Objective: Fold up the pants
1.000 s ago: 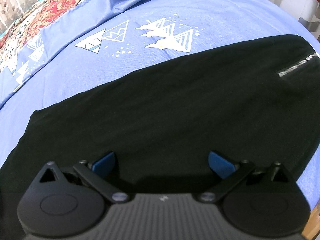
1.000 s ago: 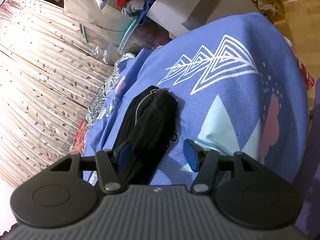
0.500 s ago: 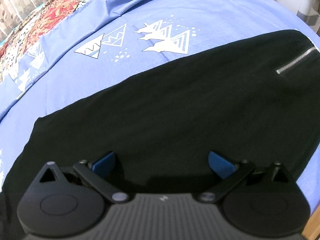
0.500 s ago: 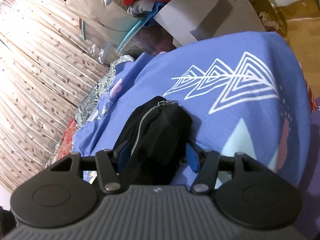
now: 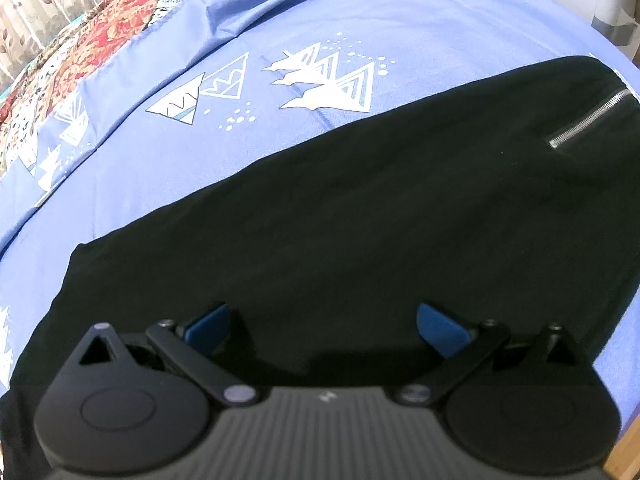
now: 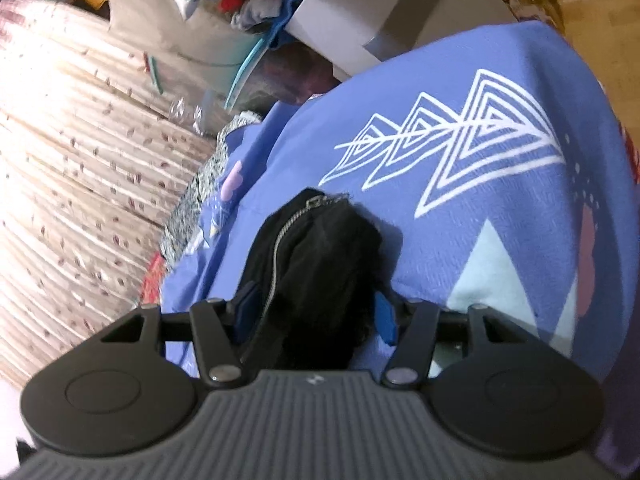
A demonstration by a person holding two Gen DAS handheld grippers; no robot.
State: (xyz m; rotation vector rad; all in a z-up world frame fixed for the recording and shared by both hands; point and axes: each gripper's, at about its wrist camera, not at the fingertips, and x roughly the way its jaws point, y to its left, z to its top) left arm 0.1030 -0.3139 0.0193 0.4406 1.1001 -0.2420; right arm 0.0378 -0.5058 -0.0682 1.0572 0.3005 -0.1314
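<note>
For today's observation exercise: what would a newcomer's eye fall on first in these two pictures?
First, the black pants spread across the blue bedsheet, a silver zipper glinting at their right end. In the right wrist view, the right tool is clamped on a bunched end of the pants, beside the sheet's white triangle print.

Pants (image 5: 360,232): matt black cloth, metal zip (image 5: 588,120). Bedsheet (image 5: 280,20): smooth printed blue cloth. Left hand-held gripper (image 5: 322,326): matt black plastic, blue pads (image 5: 440,328).
</note>
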